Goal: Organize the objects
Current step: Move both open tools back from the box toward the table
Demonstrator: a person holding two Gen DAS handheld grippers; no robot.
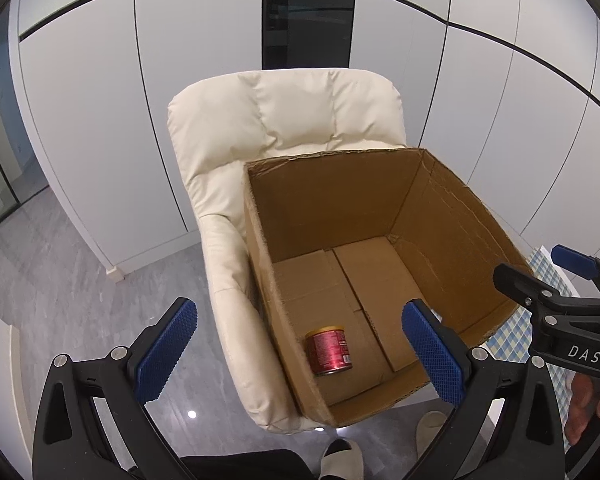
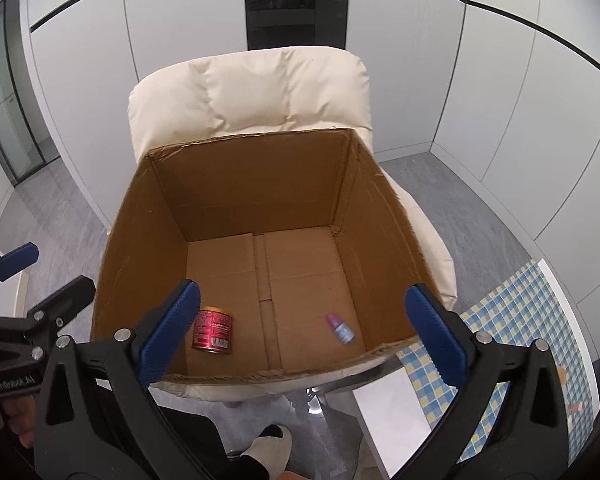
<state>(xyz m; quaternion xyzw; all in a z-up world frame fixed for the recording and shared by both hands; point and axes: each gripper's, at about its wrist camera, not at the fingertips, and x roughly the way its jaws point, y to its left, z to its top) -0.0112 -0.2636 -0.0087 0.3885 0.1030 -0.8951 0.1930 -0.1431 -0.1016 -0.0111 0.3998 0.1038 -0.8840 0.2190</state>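
A red can and small purple-capped bottle lie in the open cardboard box.

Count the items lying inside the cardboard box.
2: a red can near the box's front-left corner, and a small purple-capped bottle lying front right. No box corner is hidden.

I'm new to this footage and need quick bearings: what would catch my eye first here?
A big open cardboard box sits on a cream padded chair, filling the middle of both views. On its floor lie a red can on its side near the left wall and a small purple-capped bottle toward the right. Both grippers, left and right, hover open above the box's near edge, blue fingers spread with nothing between them.
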